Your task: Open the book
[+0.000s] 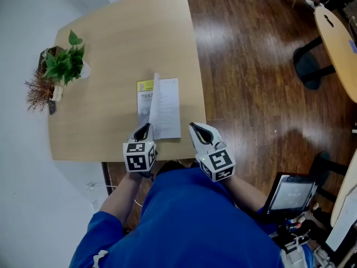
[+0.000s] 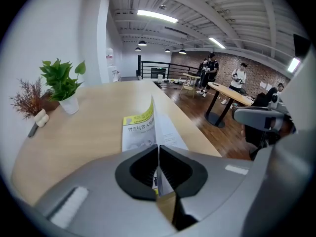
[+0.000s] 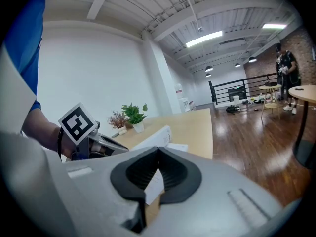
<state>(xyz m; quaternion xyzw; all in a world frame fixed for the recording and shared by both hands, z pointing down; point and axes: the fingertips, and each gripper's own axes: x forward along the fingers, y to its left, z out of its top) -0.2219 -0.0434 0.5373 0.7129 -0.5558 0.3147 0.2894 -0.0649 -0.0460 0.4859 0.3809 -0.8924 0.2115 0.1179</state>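
A thin book [image 1: 167, 111] with a yellow-topped page lies on the pale wooden table [image 1: 111, 38] near its front edge. Its front cover [image 1: 154, 100] stands lifted on edge above the pages. My left gripper [image 1: 146, 129] is shut on the near bottom corner of that cover; in the left gripper view the cover [image 2: 152, 113] rises straight out of the closed gripper [image 2: 158, 151]. My right gripper [image 1: 194, 128] hovers just right of the book at the table's front edge, shut with nothing held [image 3: 158, 151]. The book [image 3: 157, 137] shows beyond it.
A potted green plant [image 1: 68, 61] and a bunch of dried twigs [image 1: 38, 89] stand at the table's left side. Dark wooden floor [image 1: 251, 66] lies to the right, with another table [image 1: 337, 43] and a tablet [image 1: 290, 194]. People stand far back [image 2: 210, 73].
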